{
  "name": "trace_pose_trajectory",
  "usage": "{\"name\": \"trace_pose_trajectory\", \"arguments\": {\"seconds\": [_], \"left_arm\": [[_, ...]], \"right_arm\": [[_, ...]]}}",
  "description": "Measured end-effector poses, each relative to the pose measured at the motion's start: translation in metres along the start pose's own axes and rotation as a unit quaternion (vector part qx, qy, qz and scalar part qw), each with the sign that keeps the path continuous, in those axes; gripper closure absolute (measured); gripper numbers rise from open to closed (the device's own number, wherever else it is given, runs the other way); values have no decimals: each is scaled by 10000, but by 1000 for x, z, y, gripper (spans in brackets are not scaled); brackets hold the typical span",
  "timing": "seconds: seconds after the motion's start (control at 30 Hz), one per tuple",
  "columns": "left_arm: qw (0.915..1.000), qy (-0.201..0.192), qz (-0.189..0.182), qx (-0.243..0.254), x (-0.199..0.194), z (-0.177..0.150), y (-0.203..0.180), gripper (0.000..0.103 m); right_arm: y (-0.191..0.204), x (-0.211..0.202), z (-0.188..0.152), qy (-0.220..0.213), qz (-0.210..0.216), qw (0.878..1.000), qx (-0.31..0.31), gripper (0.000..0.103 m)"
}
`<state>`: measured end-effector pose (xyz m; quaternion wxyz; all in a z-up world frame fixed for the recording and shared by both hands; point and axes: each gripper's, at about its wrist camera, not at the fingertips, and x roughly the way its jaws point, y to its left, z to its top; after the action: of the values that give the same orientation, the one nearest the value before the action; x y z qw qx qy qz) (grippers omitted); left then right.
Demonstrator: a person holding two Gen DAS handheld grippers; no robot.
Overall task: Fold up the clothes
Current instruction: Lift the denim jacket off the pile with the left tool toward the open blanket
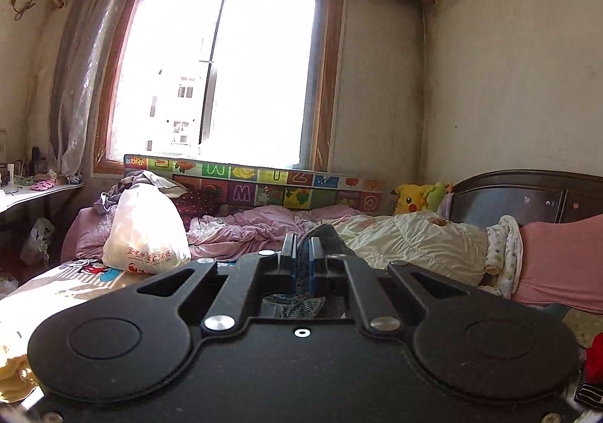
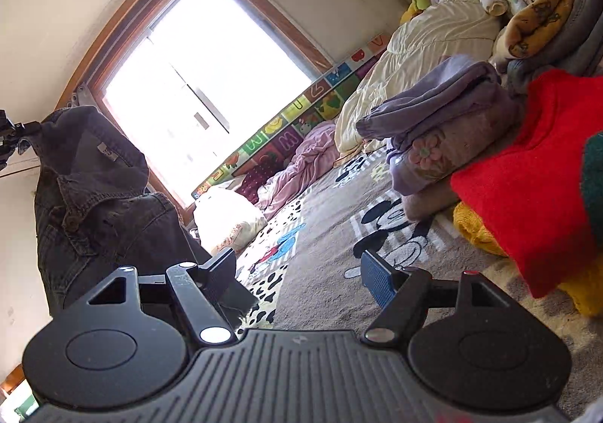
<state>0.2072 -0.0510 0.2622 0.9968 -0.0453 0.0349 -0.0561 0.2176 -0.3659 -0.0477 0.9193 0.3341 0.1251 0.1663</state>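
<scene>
**Denim garment held aloft by left hand-held gripper; right hand-held gripper empty**

The left hand-held gripper (image 1: 302,253) has its blue-padded fingers drawn together on a fold of the dark grey denim jacket (image 2: 101,196). In the right wrist view the jacket hangs from that grip at the far left, its collar and button placket facing the camera, its lower part dropping behind the right tool's left finger. Whether the hem touches the bed cannot be told from this angle.

The right hand-held gripper (image 2: 297,272) has its fingers spread wide apart, with nothing between them. It sits low over the grey cartoon-mouse bedspread (image 2: 331,219).

To the right on the bed lie a folded red knitted sweater (image 2: 520,174) on a yellow knitted item (image 2: 475,227), and beyond it a folded lilac garment with a flower patch (image 2: 444,129). A cream quilt (image 1: 414,242) lies near the dark headboard, and a white plastic bag (image 1: 147,230) stands on the bed before the window.
</scene>
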Motion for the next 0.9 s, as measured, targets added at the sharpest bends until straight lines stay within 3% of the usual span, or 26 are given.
{"name": "trace_pose_trajectory", "arguments": {"seconds": [0.17, 0.43, 0.57, 0.77, 0.9], "left_arm": [[9996, 228, -115, 127, -34, -28, 23, 101], [9891, 1451, -121, 230, -106, -158, 66, 100], [9780, 2072, 139, 219, -132, -218, 86, 100], [9648, 2607, -268, 231, -164, -268, 90, 100], [9510, 2887, -793, 773, -178, -297, 68, 100]], "right_arm": [[16, -3, -14, 306, 112, 9992, -242, 30], [20, -4, -26, 744, 204, 9968, -200, 30], [12, -1, -38, 1043, 385, 9932, 339, 29], [0, -2, -57, 1358, 420, 9846, 1015, 27], [4, -10, -69, 1448, 428, 9817, 1163, 27]]}}
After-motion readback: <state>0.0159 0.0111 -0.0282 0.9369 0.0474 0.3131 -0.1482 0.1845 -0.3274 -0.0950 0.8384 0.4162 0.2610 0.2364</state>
